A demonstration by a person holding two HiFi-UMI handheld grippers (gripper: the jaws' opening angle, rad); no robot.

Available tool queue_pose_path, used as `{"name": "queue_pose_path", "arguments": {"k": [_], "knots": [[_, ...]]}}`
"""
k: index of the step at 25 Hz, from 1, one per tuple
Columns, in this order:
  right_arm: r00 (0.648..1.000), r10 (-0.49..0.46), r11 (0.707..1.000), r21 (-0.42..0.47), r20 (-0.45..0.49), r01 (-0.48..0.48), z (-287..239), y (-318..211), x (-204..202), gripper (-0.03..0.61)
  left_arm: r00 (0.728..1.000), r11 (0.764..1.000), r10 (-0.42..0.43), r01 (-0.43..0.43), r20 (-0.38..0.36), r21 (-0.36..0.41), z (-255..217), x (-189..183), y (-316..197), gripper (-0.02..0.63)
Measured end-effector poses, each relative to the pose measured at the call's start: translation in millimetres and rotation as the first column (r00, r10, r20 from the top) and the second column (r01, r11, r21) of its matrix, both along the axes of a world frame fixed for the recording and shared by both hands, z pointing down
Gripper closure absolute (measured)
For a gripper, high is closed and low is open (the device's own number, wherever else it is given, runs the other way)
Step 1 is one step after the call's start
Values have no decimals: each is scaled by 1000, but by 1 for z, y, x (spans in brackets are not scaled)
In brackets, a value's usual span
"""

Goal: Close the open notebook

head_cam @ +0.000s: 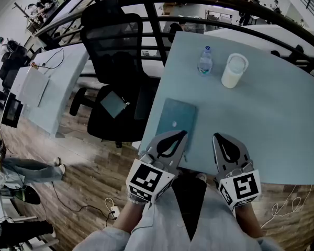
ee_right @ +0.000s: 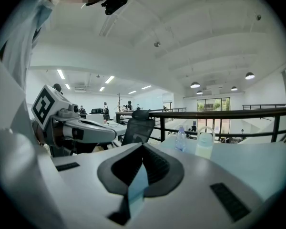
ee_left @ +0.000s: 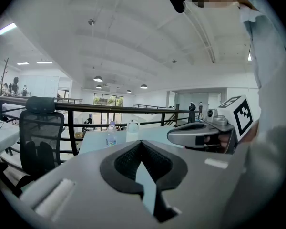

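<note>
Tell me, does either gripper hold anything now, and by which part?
Nothing is held. The left gripper and the right gripper are both shut with nothing between them; the notebook lies ungripped on the table.

Notebook (head_cam: 175,118) on table (head_cam: 272,119); behind it, bottle (head_cam: 205,61) left of cup (head_cam: 234,70).

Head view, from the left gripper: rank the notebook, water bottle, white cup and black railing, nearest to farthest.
1. Notebook, flat on the table just ahead of the left gripper.
2. Water bottle and white cup, toward the table's far side, cup further right: too close to call.
3. Black railing, beyond the table's far edge.
</note>
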State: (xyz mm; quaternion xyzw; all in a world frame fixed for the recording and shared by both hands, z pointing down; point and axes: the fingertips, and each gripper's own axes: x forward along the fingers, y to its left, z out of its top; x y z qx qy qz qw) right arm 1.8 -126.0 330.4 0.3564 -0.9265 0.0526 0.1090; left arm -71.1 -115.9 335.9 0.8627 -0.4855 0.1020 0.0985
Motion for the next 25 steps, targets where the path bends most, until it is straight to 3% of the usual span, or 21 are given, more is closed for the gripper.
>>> {"name": "queue_pose_path", "arguments": {"k": [25], "knots": [[1000, -13, 1000, -14, -25, 13, 8, 1, -5, 578, 1000, 1000, -25, 25, -14, 0, -2, -7, -3, 609]]}}
